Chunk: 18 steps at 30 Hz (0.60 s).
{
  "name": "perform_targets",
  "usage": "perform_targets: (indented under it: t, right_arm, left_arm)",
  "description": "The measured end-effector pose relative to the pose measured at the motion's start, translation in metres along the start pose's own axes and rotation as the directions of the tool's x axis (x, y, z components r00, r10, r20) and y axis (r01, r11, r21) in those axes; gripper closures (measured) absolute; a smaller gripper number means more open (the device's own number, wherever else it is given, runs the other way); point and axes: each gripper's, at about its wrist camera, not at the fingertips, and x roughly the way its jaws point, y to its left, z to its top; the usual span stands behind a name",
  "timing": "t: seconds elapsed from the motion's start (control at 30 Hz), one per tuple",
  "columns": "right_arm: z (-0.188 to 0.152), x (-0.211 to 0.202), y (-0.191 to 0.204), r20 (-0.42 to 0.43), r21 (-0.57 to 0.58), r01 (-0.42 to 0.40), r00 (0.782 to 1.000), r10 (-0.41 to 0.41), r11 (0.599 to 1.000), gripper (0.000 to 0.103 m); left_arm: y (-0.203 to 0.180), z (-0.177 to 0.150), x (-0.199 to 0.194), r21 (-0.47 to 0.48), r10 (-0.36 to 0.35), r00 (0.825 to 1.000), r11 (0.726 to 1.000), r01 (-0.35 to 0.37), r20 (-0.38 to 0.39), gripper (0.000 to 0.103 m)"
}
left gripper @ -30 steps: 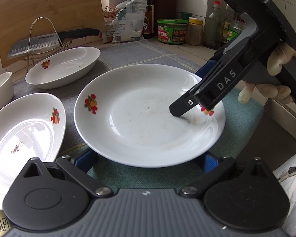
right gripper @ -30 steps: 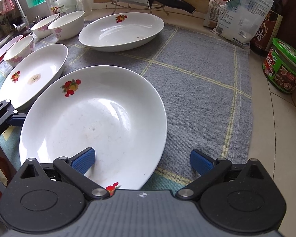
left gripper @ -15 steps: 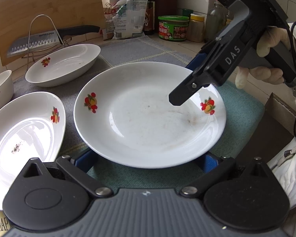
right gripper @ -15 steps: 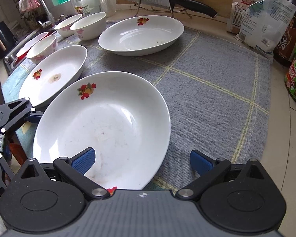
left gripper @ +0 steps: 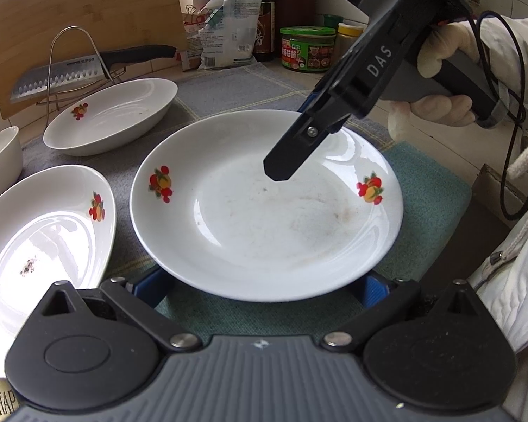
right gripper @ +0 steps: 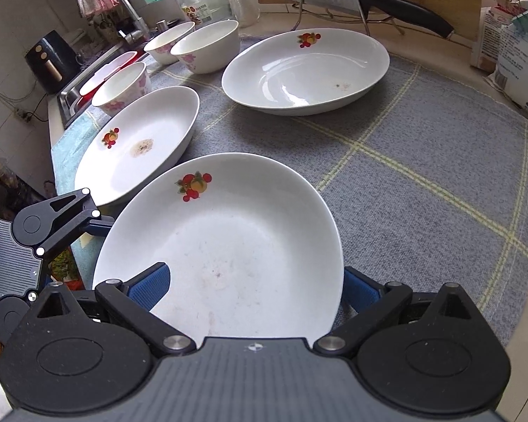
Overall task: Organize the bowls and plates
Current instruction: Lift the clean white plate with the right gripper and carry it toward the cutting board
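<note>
While the round plate (left gripper: 264,218) rests on the near bench mat, the right gripper (left gripper: 285,172) has lifted off its surface, jaws apart, so it is released. The left gripper (left gripper: 264,285), jaws apart, straddles its near rim. Only the right wrist view shows the far-left bowls (right gripper: 207,47).

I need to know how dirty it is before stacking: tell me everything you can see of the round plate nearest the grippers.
The round plate is glossy white, ceramic-looking, shallow, with fruit decals on opposite rims. Faint brownish smears and specks mark its centre. It lies upright on the grey mat. Both grippers are open; whether either touches it is unclear.
</note>
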Motion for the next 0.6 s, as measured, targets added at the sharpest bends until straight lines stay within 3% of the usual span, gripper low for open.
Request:
perform_targets:
  t: [0.23,0.6]
  right_arm:
    - [0.002,-0.001,-0.003,-0.004,0.001,-0.03,1.0,0.03,1.0,0.007]
    - [-0.001,-0.006,-0.003,-0.004,0.026,0.005,1.0,-0.005,1.0,0.01]
  left_arm:
    - [-0.004,0.004,0.0,0.034,0.009,1.0,0.999,-0.009,-0.007,0.0]
    - [-0.006,0.013,0.0,0.031,0.004,1.0,1.0,-0.003,-0.031,0.002]
